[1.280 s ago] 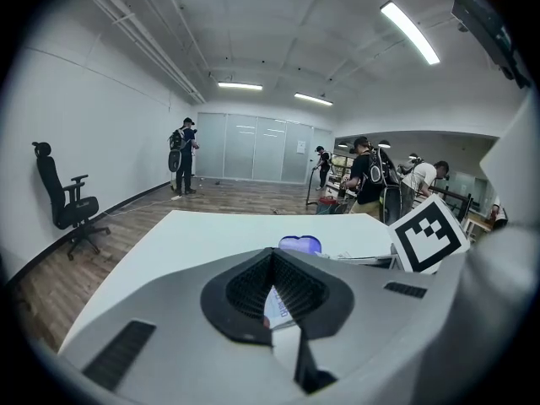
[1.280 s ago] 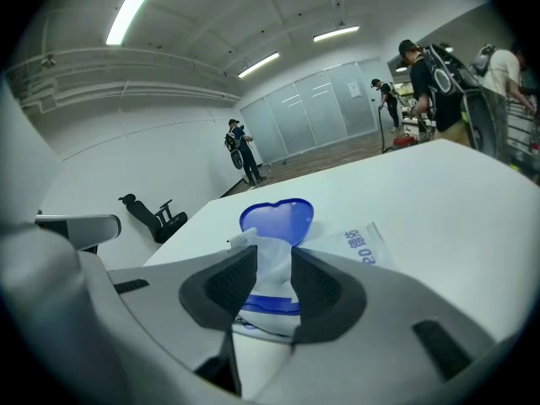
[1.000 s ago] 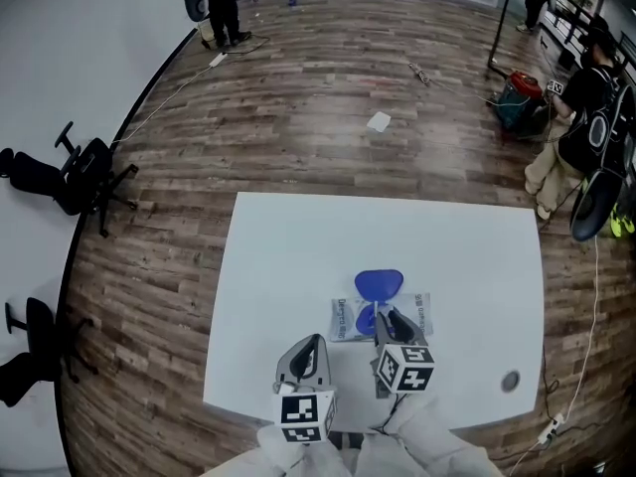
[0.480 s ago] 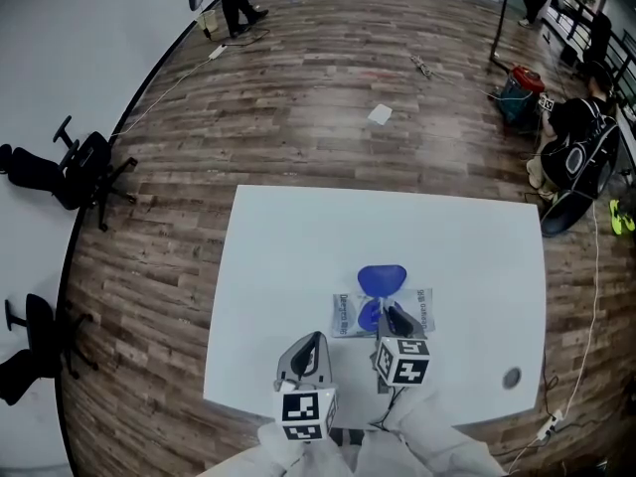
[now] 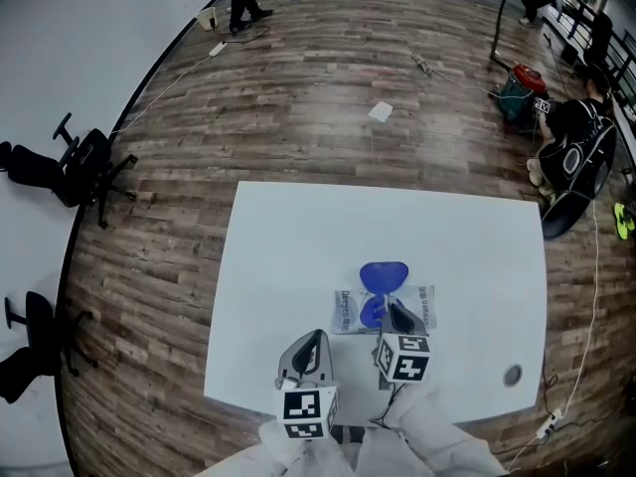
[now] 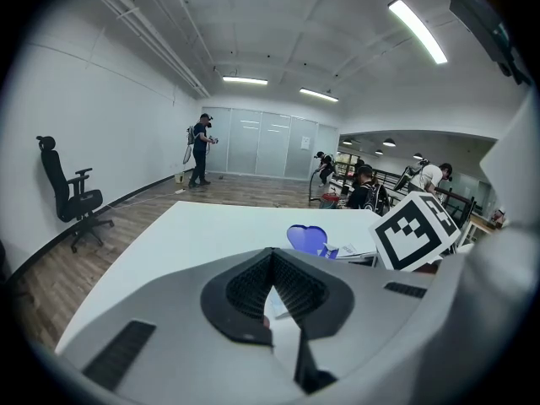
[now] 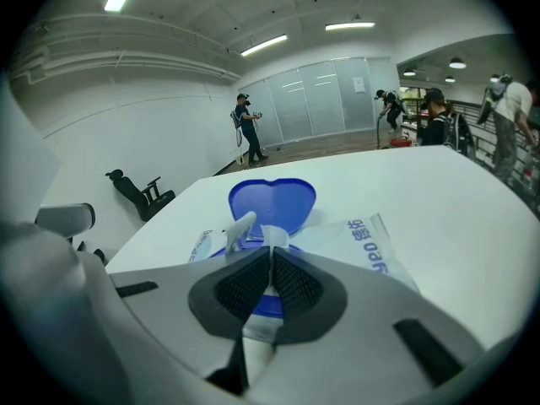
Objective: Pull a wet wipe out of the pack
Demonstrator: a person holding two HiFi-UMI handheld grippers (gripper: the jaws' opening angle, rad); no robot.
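I see right gripper (image 7: 270, 258) jaws closing, narrow now, pinching wet wipe (image 7: 276, 235) poking from pack (image 7: 364, 248). Blue lid (image 7: 272, 202) flipped open. Pack flat on desk (image 5: 298, 237), near front edge. My left gripper (image 6: 272, 258) pinched together, empty, near pack, apart.

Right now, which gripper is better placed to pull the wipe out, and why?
Right. The right gripper is closing its fingers on the wipe standing out of the open pack; the left gripper sits short of it, empty.
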